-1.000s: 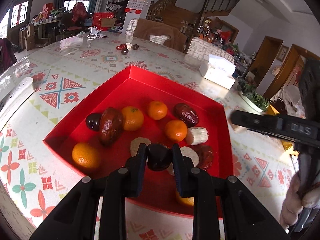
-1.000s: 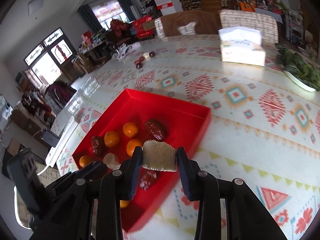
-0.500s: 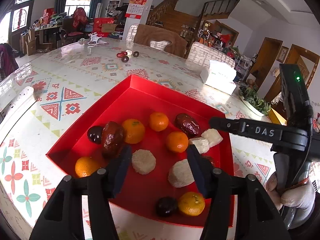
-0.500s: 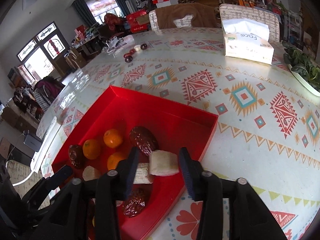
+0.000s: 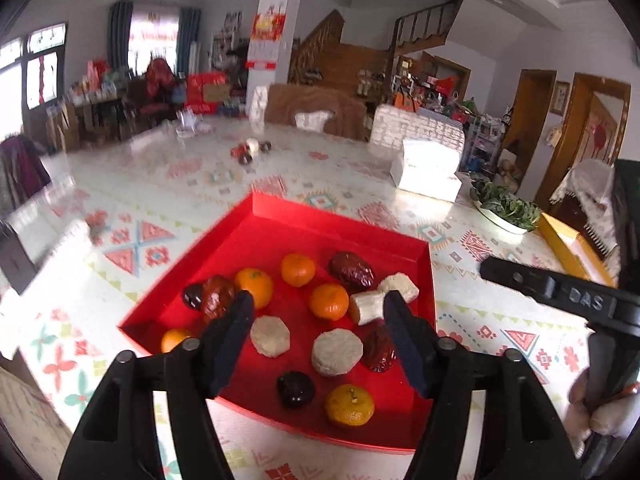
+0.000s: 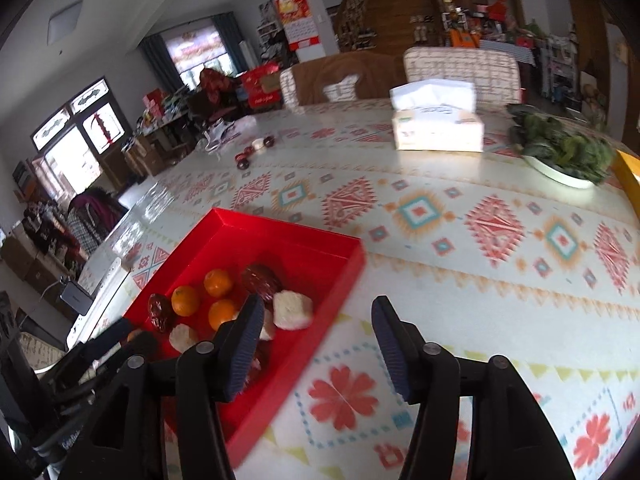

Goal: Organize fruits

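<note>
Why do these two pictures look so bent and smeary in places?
Both views come through fisheye lenses, so the room curves and the corners go black. In the left wrist view the far tablecloth is motion-blurred while the red tray stays fairly crisp. In the right wrist view the tissue box looks smeared, and window light glares off the tabletop's left edge.

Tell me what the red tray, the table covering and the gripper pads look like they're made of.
Red tray: probably cardboard with a matte red finish; thin folded walls, sharp corners.
Table covering: likely glossy vinyl or plastic sheet; printed pattern, window glare.
Left gripper pads: dark rubber or plastic, seemingly; the right gripper's show fine ribbing.
</note>
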Demonstrator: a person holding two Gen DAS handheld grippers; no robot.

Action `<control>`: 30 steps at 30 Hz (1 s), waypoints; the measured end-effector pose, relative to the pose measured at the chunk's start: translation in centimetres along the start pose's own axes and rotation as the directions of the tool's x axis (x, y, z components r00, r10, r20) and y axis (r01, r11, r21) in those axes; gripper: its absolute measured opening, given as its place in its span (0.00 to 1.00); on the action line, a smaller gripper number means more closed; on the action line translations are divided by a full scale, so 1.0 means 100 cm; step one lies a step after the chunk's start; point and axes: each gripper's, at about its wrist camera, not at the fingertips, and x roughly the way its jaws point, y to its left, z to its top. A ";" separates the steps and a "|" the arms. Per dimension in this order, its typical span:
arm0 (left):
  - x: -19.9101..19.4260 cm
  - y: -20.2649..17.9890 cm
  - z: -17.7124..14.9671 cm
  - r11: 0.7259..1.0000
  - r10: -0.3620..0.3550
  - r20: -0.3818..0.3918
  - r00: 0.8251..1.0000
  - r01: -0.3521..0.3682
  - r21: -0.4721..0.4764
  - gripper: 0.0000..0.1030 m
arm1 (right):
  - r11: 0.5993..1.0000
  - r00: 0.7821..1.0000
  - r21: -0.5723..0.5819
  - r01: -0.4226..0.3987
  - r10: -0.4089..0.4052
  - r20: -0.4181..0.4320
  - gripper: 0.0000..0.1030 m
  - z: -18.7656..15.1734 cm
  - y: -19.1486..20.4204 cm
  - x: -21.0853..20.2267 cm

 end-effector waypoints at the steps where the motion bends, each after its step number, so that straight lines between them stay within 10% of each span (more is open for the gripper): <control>1: -0.004 -0.004 0.000 1.000 0.019 0.015 1.000 -0.019 0.015 0.73 | 1.000 1.000 0.011 0.005 -0.005 0.011 0.63 -0.005 -0.004 -0.006; 11: -0.036 -0.045 0.000 0.981 0.152 0.103 0.983 -0.163 0.106 0.86 | 0.997 0.994 0.013 0.071 -0.072 0.077 0.71 -0.041 -0.024 -0.055; 30: -0.079 -0.100 -0.009 0.966 0.139 0.184 0.973 -0.174 0.192 0.88 | 0.997 0.986 0.019 0.077 -0.079 0.147 0.76 -0.074 -0.035 -0.109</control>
